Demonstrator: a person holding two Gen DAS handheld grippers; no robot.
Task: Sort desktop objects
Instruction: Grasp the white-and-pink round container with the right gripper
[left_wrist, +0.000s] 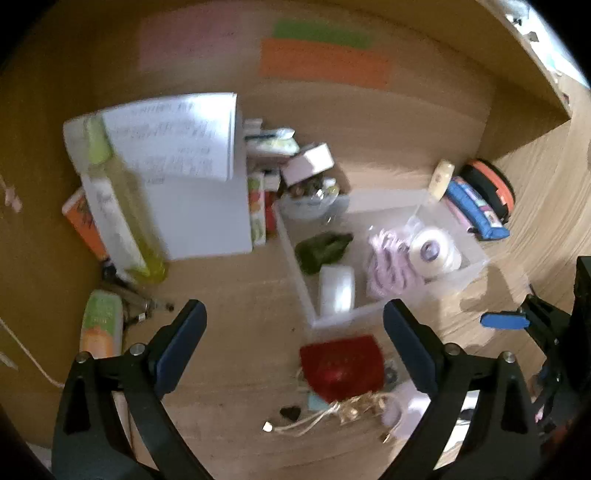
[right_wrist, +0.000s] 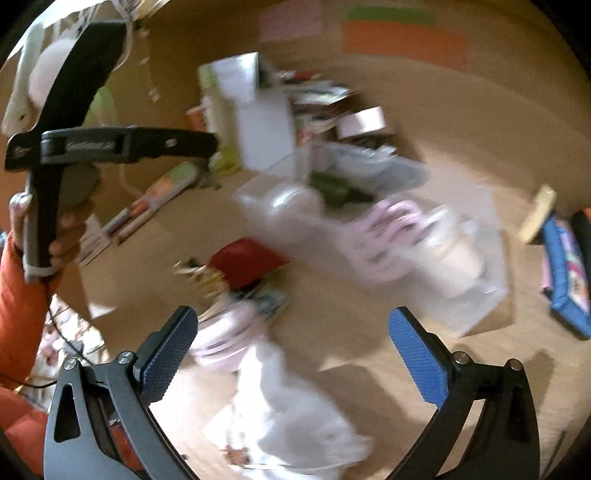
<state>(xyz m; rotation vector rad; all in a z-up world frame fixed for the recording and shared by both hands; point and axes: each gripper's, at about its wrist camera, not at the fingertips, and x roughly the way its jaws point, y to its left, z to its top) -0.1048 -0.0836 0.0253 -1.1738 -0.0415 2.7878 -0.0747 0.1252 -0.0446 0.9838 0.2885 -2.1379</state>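
Both views are smeared by motion blur, the right wrist view far worse, so labels and small items cannot be read.

Nearest in the left wrist view, the left tongs (left_wrist: 293, 325) stand wide open over the wooden counter (left_wrist: 236, 295), holding and touching nothing. Between the fingers, at about 6 o'clock, lies a red pouch (left_wrist: 341, 363), with a tangle of pale cord and gold bits (left_wrist: 347, 408) just below it; what these trinkets are cannot be told. A lilac item at 5 o'clock is partly hidden behind the right-hand finger.

Further out, toward the centre, sits a clear bin (left_wrist: 295, 251) holding a dark green bundle (left_wrist: 321, 249), a white oval case (left_wrist: 337, 290), a lilac coil (left_wrist: 389, 262) and a white roll (left_wrist: 432, 253). At 9 o'clock a yellow-green bottle (left_wrist: 122, 206) leans against a white paper stack (left_wrist: 199, 206). At 2 o'clock, past the bin, a blue pencil case (left_wrist: 474, 208) lies beside an orange-and-black round case (left_wrist: 495, 184).

The right tongs (right_wrist: 293, 347) also gape wide and empty; a white plastic bag (right_wrist: 295, 410) lies just below them, seen only in this view. At 9 o'clock the same view shows the person's left hand (right_wrist: 40, 236), in an orange sleeve, gripping the other tool's handle. The left view catches only a blue pad (left_wrist: 504, 319) of the right tool at 3 o'clock.

Farthest off, pink, green and orange sheets (left_wrist: 325, 62) are stuck on the back panel at 12 o'clock.
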